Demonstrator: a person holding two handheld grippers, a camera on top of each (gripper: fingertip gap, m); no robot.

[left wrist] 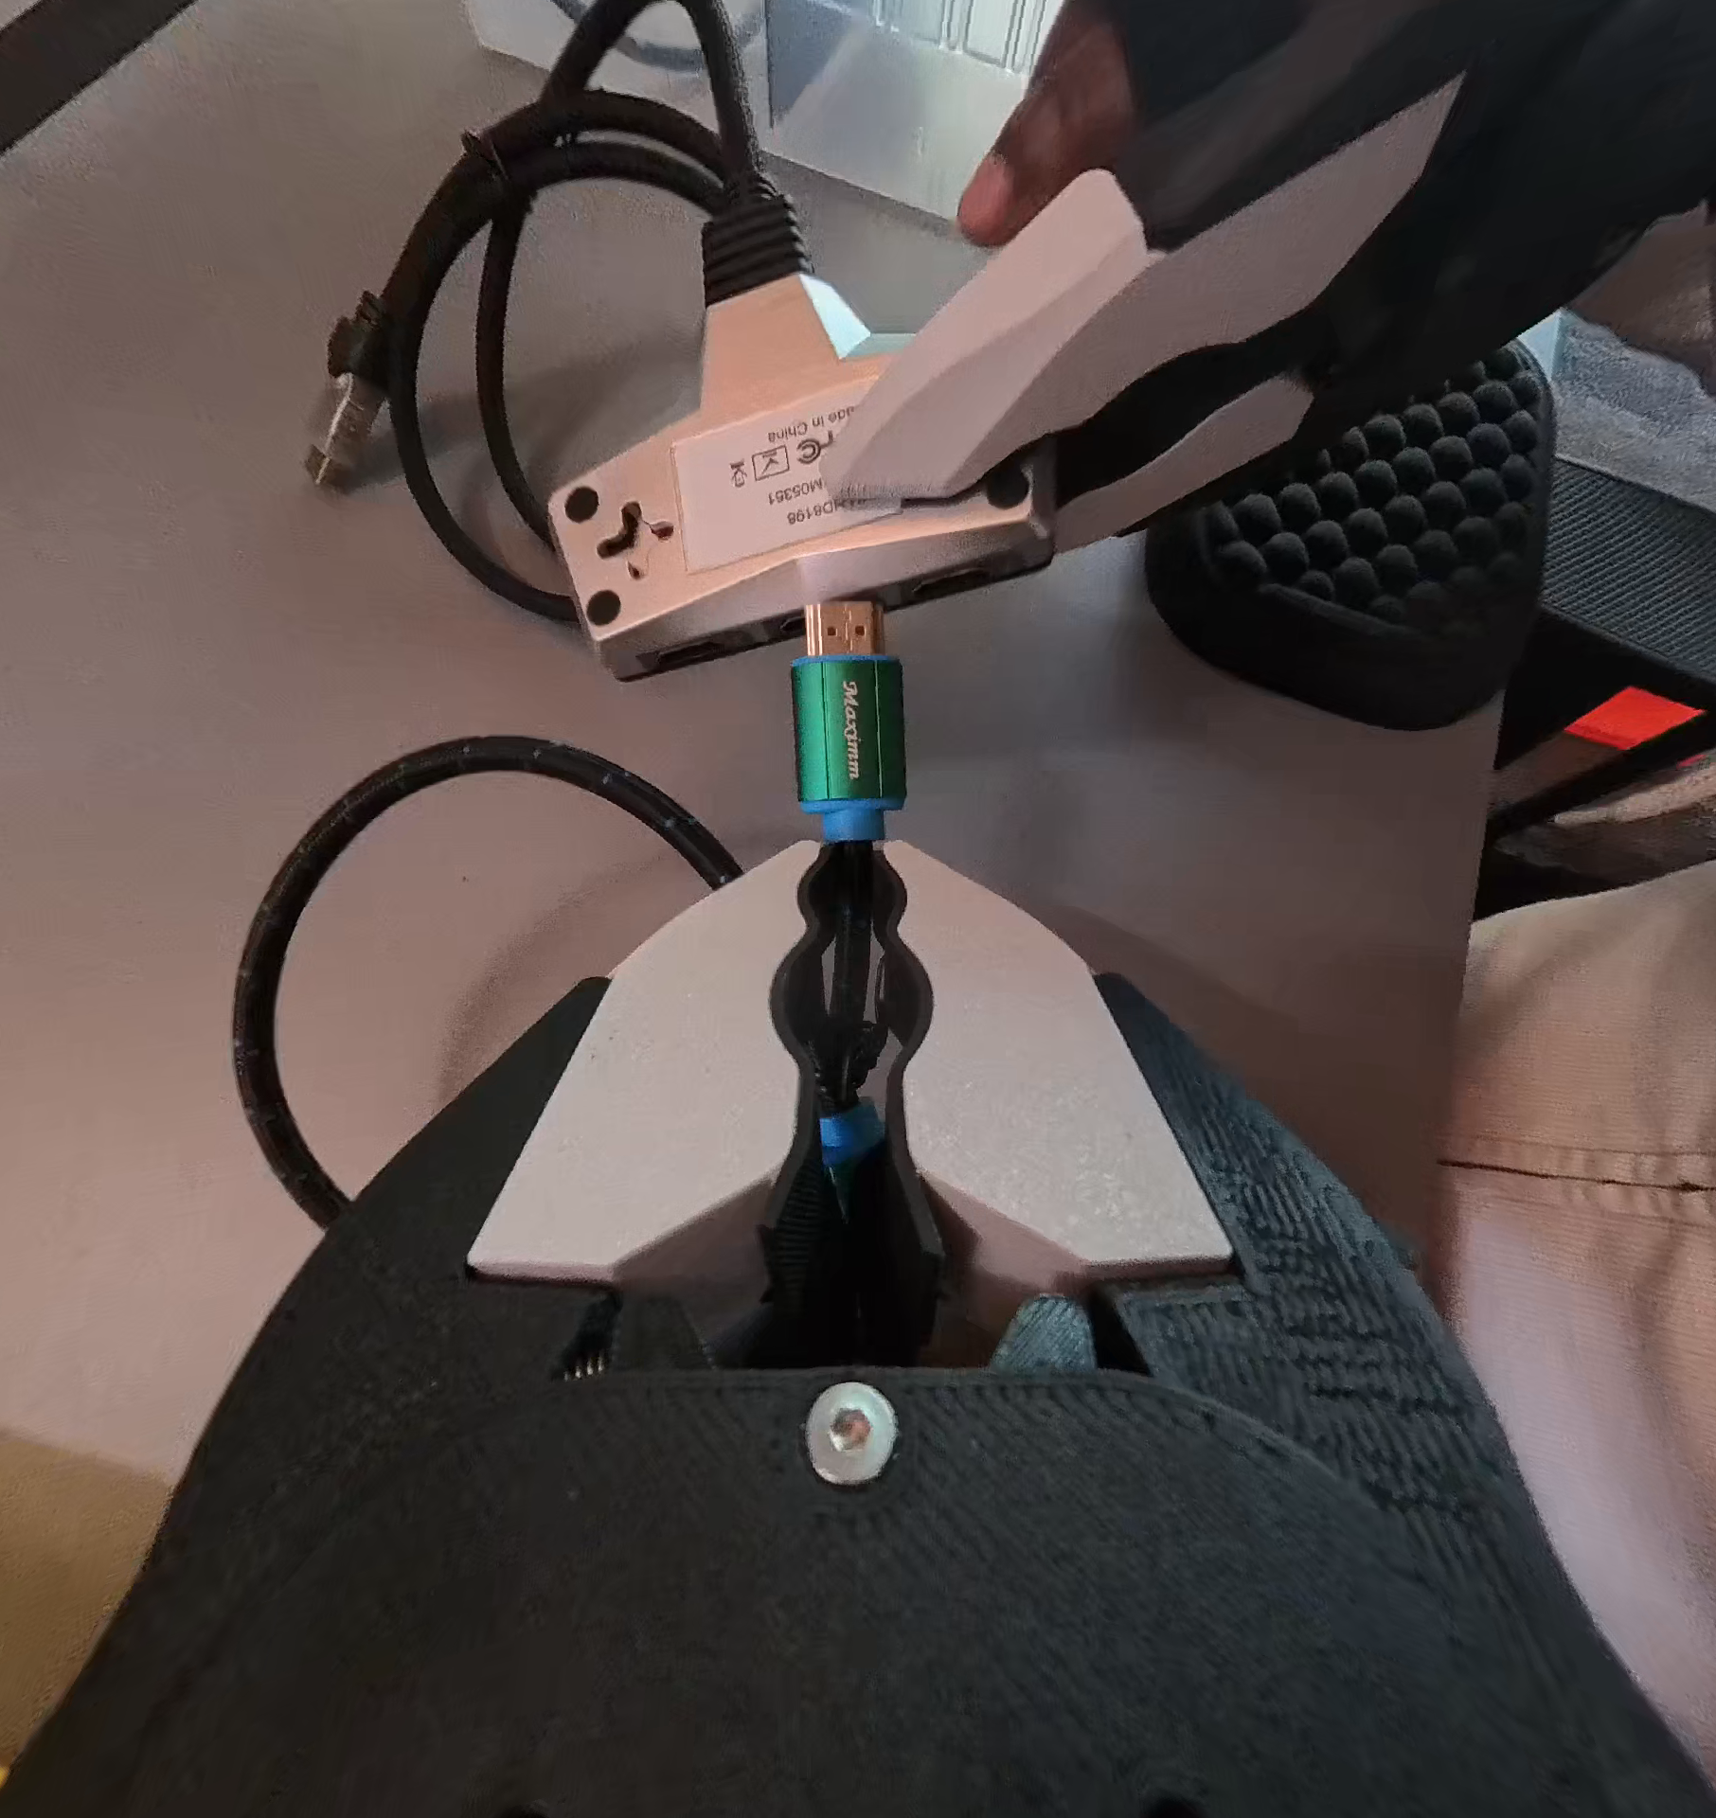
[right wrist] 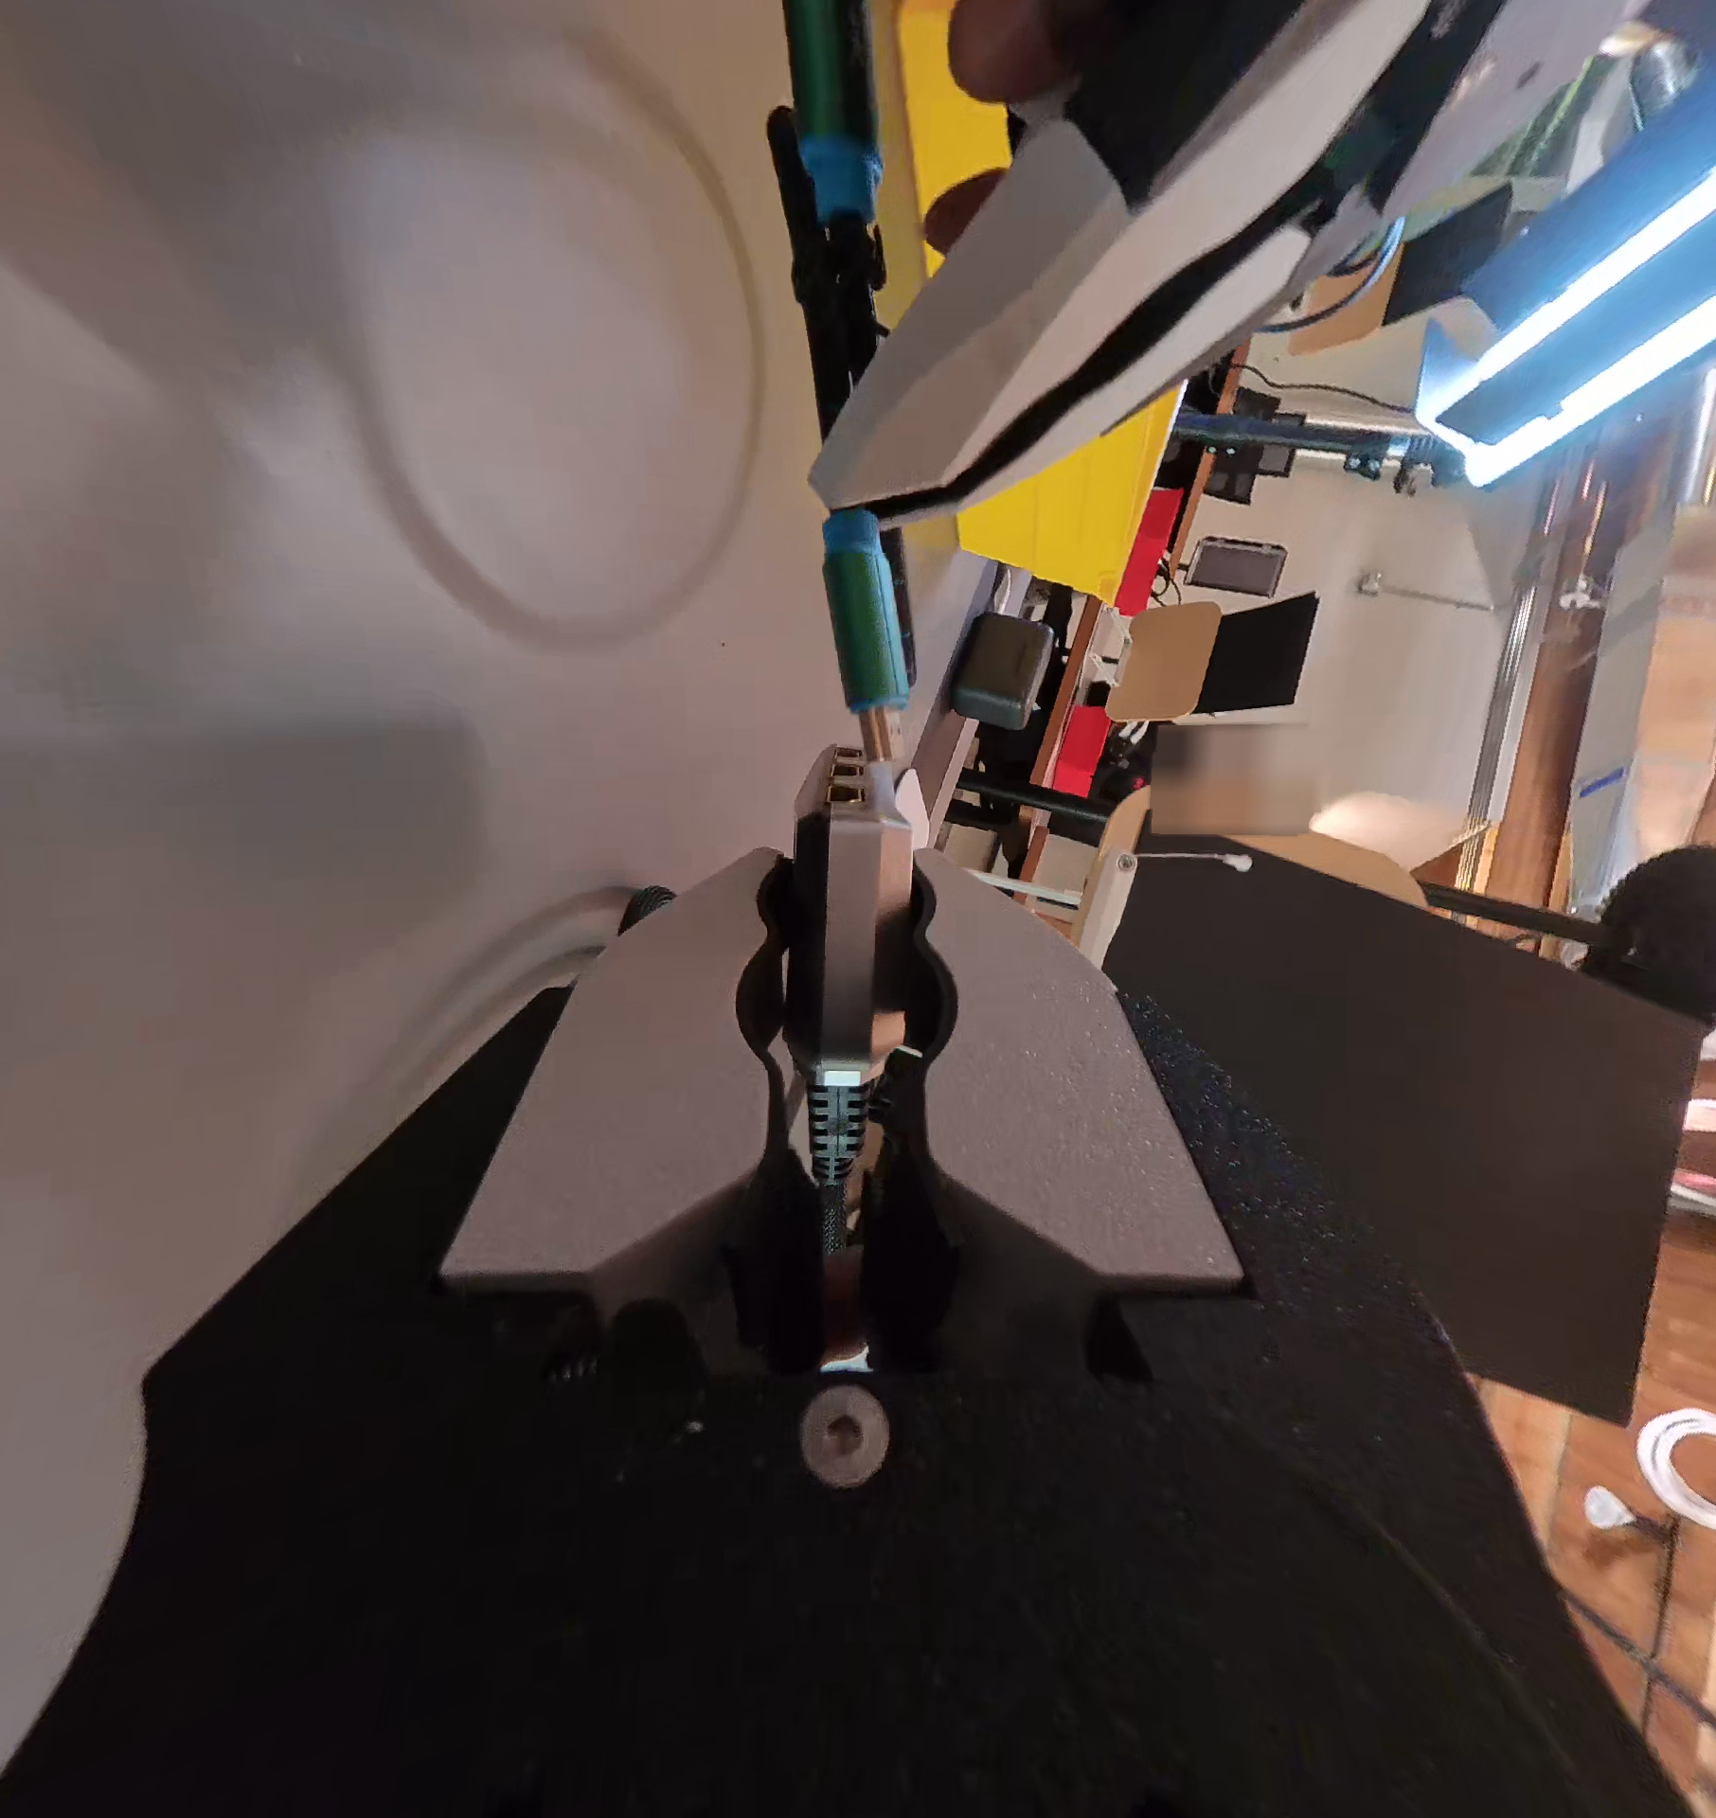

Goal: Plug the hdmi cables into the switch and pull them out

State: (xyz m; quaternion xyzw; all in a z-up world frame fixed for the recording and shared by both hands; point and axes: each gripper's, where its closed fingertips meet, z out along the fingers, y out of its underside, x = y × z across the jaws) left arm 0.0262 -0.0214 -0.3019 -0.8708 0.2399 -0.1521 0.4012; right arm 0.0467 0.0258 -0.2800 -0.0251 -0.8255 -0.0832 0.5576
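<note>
The switch (left wrist: 795, 512), a silver box with a white label on its upturned face, hangs tilted above the pale table (left wrist: 195, 689), far from the left camera. Going left to right in the left wrist view: a loose metal plug (left wrist: 342, 418) lies on the table at the far left, joined to the black braided lead (left wrist: 460, 325) that coils back to the switch's far end. In the middle, the left gripper (left wrist: 849, 851) is pressed together on a black cable just behind the green HDMI plug (left wrist: 846, 733); its gold tip touches the switch's near edge, between ports, not seated. Rightward, the right gripper (left wrist: 933, 472) pinches the switch from the right. A black padded rest (left wrist: 1356, 531) sits beyond. In the right wrist view the right gripper (right wrist: 844, 866) clamps the switch (right wrist: 849, 944) edge-on.
</note>
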